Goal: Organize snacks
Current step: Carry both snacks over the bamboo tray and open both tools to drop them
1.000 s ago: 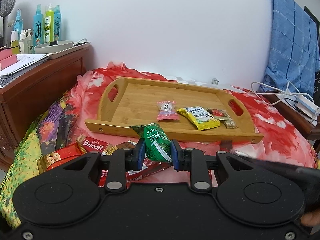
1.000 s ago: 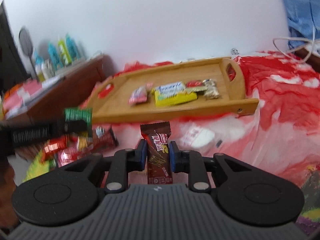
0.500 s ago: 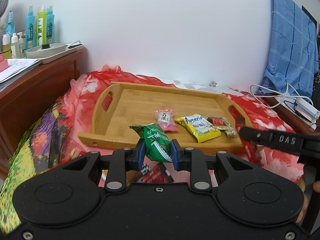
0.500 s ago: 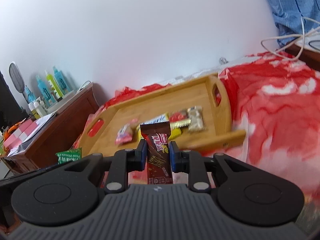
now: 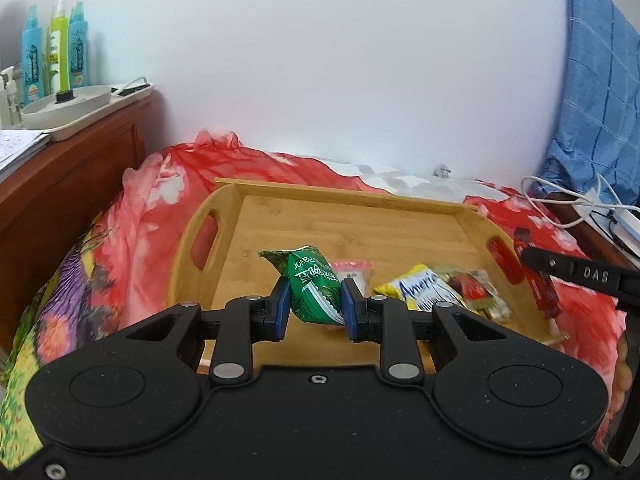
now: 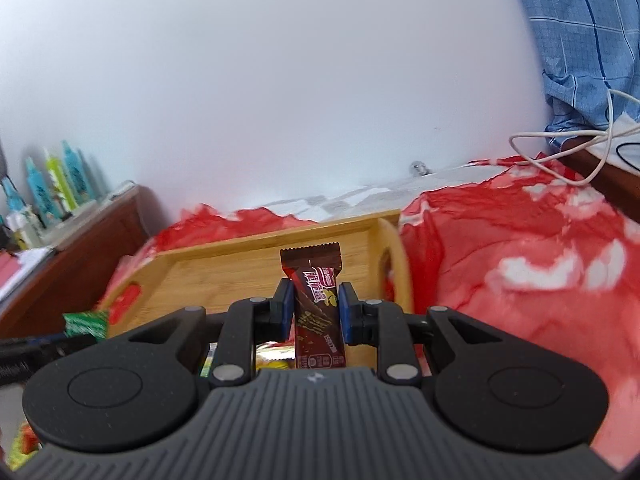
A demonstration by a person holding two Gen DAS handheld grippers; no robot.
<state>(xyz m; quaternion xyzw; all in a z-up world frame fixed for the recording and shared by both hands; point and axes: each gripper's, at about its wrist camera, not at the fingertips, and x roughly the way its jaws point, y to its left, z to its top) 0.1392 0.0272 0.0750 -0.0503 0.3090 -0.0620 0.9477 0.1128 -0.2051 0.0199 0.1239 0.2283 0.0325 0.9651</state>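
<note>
The green snack packet (image 5: 314, 288) and the brown chocolate bar (image 6: 316, 304) have both come forward over the bamboo tray (image 5: 352, 216) since a second ago, so I judge the drop is near. My left hand-held gripper (image 5: 314, 312) is clamped on the packet, my right hand-held gripper (image 6: 315, 312) on the bar (both tilted down). Other snacks lie along the tray's near right side, on the bed.

Left gripper (image 5: 313, 307) at 6 o'clock of its wrist view, pointing toward 12 and tilted downward, blue pads (image 5: 281, 309) clamped on a green snack packet (image 5: 314, 290), right gripper (image 6: 315, 310) likewise angled down, pads pinching an upright brown chocolate bar (image 6: 316, 306)
</note>
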